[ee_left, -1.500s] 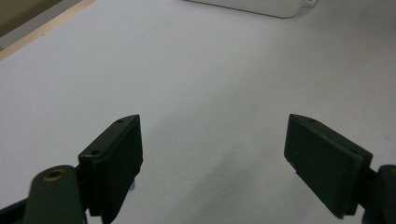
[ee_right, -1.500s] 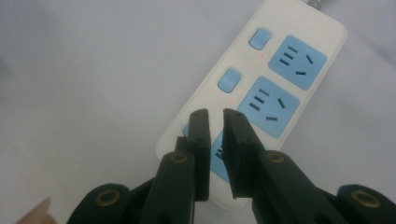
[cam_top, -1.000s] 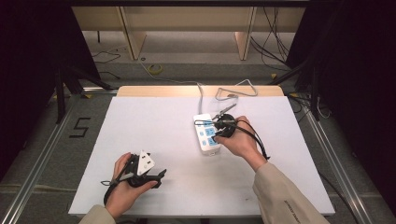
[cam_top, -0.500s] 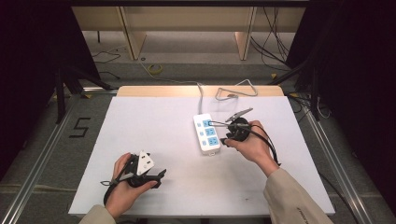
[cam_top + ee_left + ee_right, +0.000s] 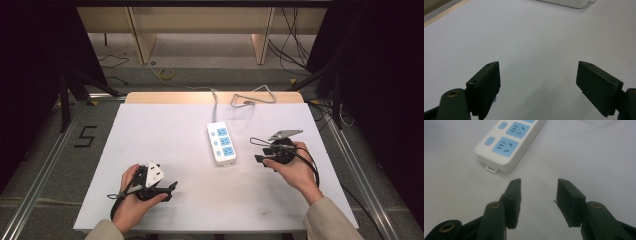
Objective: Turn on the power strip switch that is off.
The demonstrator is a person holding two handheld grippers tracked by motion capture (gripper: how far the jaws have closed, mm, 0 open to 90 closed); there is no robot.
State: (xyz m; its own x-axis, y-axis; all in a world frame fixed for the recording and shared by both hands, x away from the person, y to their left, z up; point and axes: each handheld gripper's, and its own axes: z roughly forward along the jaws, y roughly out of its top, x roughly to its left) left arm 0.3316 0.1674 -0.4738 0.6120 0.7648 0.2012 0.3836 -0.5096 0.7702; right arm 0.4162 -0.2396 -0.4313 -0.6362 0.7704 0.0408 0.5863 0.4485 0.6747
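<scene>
- Two grippers on a white table [image 5: 165,130]; one strip [image 5: 221,142] lies flat near mid-table, long axis running roughly 12 to 6 o'clock, its cord [image 5: 215,102] leaving the 12 o'clock end toward the far edge.
- Strip: three blue sockets face up, each with a small blue switch beside it. No plug is in any socket.
- Right gripper [image 5: 263,156]: just beside the strip, at its 3 o'clock, apart from it. Jaws stand partly apart with nothing between them; in the right gripper view the strip's near end [image 5: 506,147] sits beyond the jaw tips, at about 11 o'clock.
- Left gripper [image 5: 170,189]: near the front edge, at about 7 o'clock from the strip, well apart from it. Jaws wide apart and empty; its own view shows bare table ahead.
- Progress, judged: the strip looks placed and neither gripper touches it. Whether a switch was pressed cannot be told. No further item lies on the table, so little appears left.
</scene>
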